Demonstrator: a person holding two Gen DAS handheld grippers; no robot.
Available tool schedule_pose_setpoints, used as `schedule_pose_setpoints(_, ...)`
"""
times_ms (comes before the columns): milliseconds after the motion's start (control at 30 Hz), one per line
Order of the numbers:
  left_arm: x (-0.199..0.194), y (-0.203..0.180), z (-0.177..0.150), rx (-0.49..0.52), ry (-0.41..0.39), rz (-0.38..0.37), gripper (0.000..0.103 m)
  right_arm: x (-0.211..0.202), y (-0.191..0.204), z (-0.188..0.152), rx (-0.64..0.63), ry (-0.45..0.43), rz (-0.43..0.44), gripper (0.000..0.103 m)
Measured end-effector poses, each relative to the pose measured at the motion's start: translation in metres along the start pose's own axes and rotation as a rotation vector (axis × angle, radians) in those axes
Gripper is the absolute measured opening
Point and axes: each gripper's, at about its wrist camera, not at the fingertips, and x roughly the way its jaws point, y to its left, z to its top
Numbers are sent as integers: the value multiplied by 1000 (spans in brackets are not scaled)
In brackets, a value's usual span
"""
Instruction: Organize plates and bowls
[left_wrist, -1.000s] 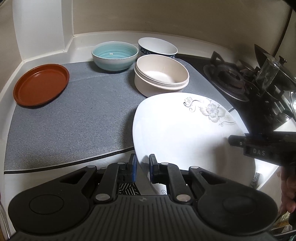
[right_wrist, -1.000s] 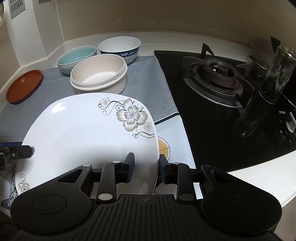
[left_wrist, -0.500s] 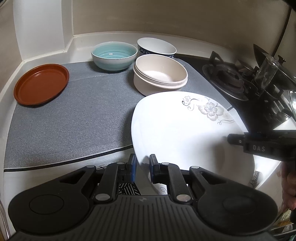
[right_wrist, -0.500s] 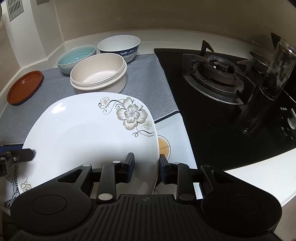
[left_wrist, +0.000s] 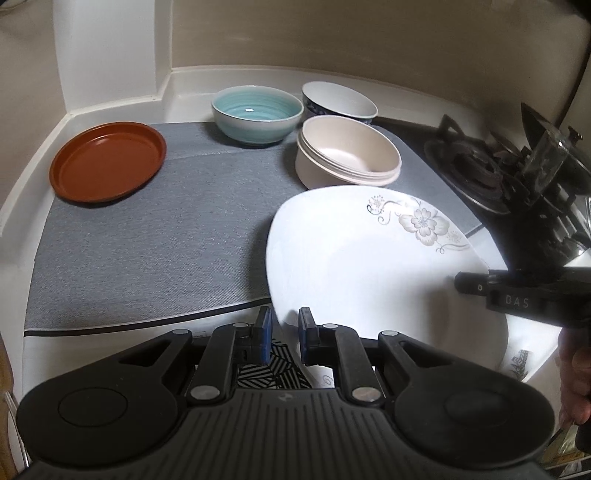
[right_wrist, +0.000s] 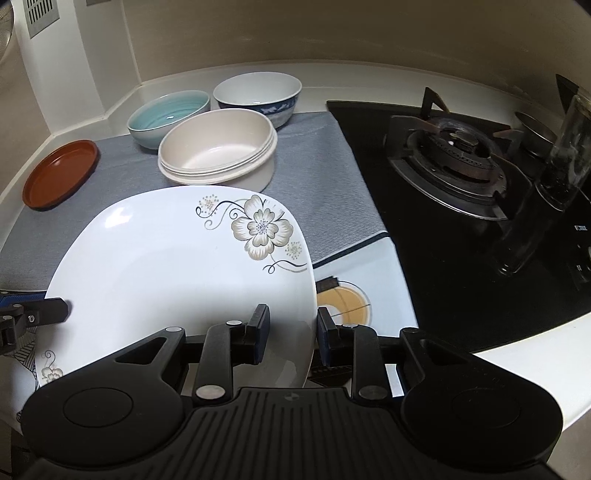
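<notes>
Since that floral square plate (right_wrist: 177, 273) was wide and slippery, we had both grippers on it: left gripper (left_wrist: 283, 334) straddling its near corner, right gripper (right_wrist: 289, 334) clamped on the opposite edge, bowls beyond.

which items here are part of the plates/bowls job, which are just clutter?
Job:
- white plate, edge in both claws: left claw, right claw
- brown plate
- teal bowl
- blue-white bowl
- beige bowls, nested

Not the job:
- gas burner
- glass jar
- grey mat
</notes>
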Motion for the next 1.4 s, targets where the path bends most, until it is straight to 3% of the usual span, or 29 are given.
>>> schedule_pose_setpoints(200, -14, 21, 0, -90, -44, 2, 25, -9, -9, -6, 58, 14, -6, 38)
schedule_pose_setpoints(500, -19, 85, 6, -283, -100, 69, 26, -56, -14, -4, 75, -92, -4, 41)
schedule_pose_setpoints(700, -8, 127, 26, -366, -116, 125, 54, -73, 0, 12, 86, -139, 0, 41)
schedule_pose_setpoints(767, -3, 139, 38, -394, -126, 139, 69, -80, 4, 12, 83, -157, 2, 41)
schedule_pose_setpoints(867, 7, 158, 55, -461, -164, 160, 77, -89, 5, 9, 78, -167, -7, 41)
schedule_pose_setpoints(1033, 31, 181, 80, -558, -190, 209, 77, -92, 1, 3, 119, -152, -10, 42)
schedule_pose_setpoints(1167, 52, 193, 91, -617, -154, 216, 70, -96, 4, 5, 113, -154, -5, 42)
schedule_pose_setpoints(1233, 55, 196, 93, -617, -149, 229, 51, -99, 6, 5, 109, -160, -5, 42)
schedule_pose_setpoints(1267, 55, 197, 92, -601, -141, 240, 27, -99, 6, 4, 110, -161, -2, 42)
schedule_pose_setpoints(1300, 56, 196, 92, -585, -127, 244, 16, -99, 7, 3, 111, -157, 2, 42)
schedule_pose_setpoints(1400, 51, 195, 80, -568, -113, 216, 13, -98, 9, -1, 99, -139, 8, 42)
